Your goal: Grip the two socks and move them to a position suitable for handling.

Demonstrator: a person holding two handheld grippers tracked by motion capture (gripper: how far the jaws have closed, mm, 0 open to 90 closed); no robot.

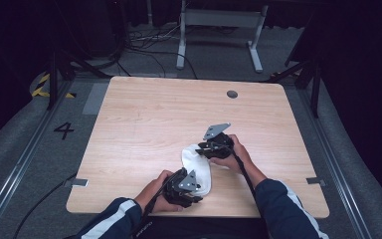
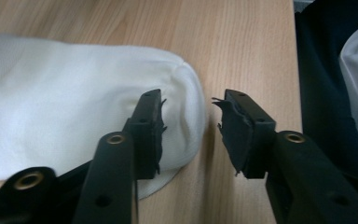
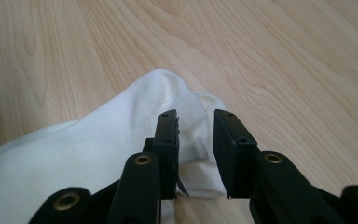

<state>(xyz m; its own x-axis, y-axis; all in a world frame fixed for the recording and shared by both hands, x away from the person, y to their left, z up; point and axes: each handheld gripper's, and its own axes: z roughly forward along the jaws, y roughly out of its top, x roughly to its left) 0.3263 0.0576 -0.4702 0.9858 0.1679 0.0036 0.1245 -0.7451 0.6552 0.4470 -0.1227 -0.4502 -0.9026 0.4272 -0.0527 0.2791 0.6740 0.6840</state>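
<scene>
One white sock (image 1: pixel 199 167), soft and rumpled, lies on the table (image 1: pixel 144 114). Two grippers flank it: left gripper (image 2: pixel 191 128) and right gripper (image 3: pixel 196 151), jaws parted over its ends.

High view: table (image 1: pixel 144 124) evenly lit from above, surroundings falling to near black; picture soft, slightly grainy. Short, faint shadows under the hands. Both gripper views: bright, diffuse light, no glare on the wood. White cloth (image 2: pixel 70 98) nearly overexposed, folds barely readable. Nearest black parts at the bottom blurred; far wood grain soft.
</scene>
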